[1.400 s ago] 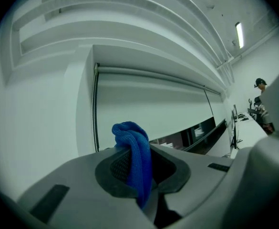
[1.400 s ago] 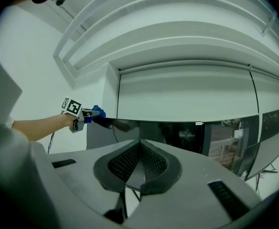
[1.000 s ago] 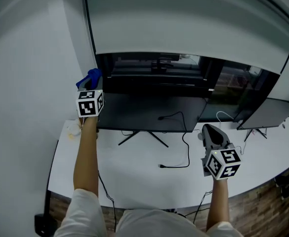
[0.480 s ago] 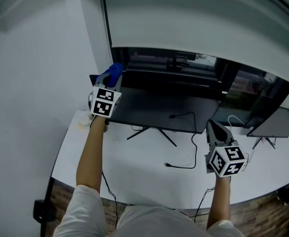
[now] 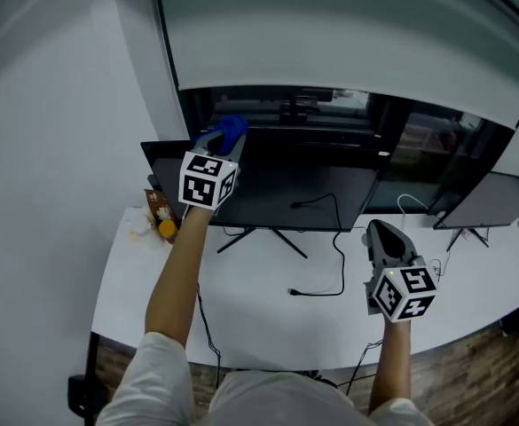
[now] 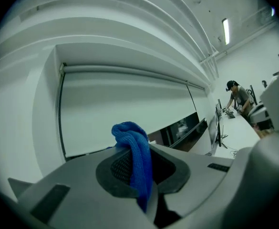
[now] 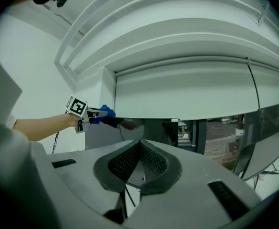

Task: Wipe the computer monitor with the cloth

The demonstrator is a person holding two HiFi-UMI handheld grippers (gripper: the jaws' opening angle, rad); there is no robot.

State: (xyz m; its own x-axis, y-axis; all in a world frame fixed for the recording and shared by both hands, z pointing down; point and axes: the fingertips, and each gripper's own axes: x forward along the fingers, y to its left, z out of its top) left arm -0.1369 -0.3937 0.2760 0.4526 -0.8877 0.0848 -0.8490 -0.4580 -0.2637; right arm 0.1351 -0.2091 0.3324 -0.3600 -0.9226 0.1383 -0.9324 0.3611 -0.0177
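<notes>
White curved surface (image 5: pixel 241 322) beneath a window with a lowered pale roller blind (image 5: pixel 330 34), carrying a black flat-screen computer monitor (image 5: pixel 308 193) on a thin-legged stand; a loose black cable (image 5: pixel 337 269) lies in front of it. Left tongs (image 5: pixel 221 140), at the end of an outstretched arm, pinch a folded blue terry cloth (image 5: pixel 231 130) between their pads, with the cloth held at the monitor's upper left corner, as the right gripper view also shows. Right tongs (image 5: pixel 384 238) hover low over the surface, right of the monitor and apart from it, pads pressed together with nothing between them.
</notes>
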